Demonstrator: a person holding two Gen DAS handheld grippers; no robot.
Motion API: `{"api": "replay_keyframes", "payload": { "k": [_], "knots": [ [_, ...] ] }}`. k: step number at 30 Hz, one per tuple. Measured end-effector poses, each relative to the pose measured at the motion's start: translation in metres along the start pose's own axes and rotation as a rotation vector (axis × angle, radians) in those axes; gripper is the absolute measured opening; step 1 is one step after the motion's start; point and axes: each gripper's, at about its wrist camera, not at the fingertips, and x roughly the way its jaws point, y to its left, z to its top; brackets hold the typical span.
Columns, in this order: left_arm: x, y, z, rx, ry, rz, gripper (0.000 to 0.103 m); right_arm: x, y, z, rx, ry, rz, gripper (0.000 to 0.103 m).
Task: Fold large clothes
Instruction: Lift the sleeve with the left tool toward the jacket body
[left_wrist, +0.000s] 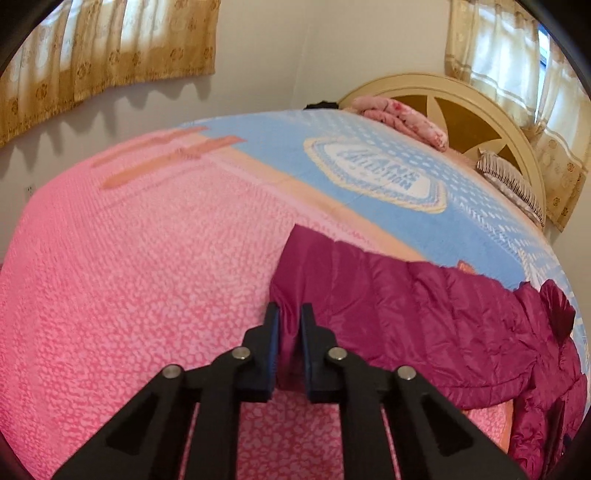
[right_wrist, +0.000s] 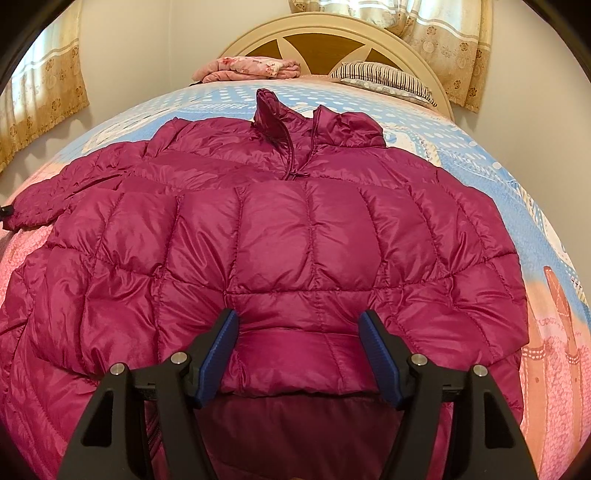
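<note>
A magenta quilted puffer jacket (right_wrist: 295, 236) lies spread on the bed, collar toward the headboard, its right side folded over the body. My left gripper (left_wrist: 289, 317) is shut on the cuff end of the jacket's left sleeve (left_wrist: 388, 314), which stretches out to the right across the bedspread. My right gripper (right_wrist: 298, 325) is open, its blue pads (right_wrist: 218, 354) either side of the jacket's lower hem, just above the fabric. In the right wrist view the sleeve (right_wrist: 55, 192) reaches to the far left edge.
The bed is covered by a pink and blue bedspread (left_wrist: 129, 258). A folded pink floral blanket (right_wrist: 251, 68) and a striped pillow (right_wrist: 384, 79) lie by the cream headboard (right_wrist: 332, 29). Curtains (left_wrist: 92, 55) hang on the walls.
</note>
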Motion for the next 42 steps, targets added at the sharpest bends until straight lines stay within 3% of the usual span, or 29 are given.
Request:
{"api": "replay_keyframes", "payload": {
  "k": [12, 22, 42],
  "knots": [
    [-0.036, -0.029, 0.018, 0.134, -0.122, -0.056, 0.006, 0.000, 0.000, 0.001, 0.000, -0.001, -0.006, 0.070],
    [-0.069, -0.065, 0.031, 0.191, -0.190, -0.148, 0.004, 0.000, -0.001, 0.001, 0.001, -0.002, -0.004, 0.070],
    [-0.127, -0.140, 0.032, 0.315, -0.274, -0.330, 0.003, -0.001, -0.003, 0.000, 0.005, -0.004, -0.003, 0.071]
  ]
}}
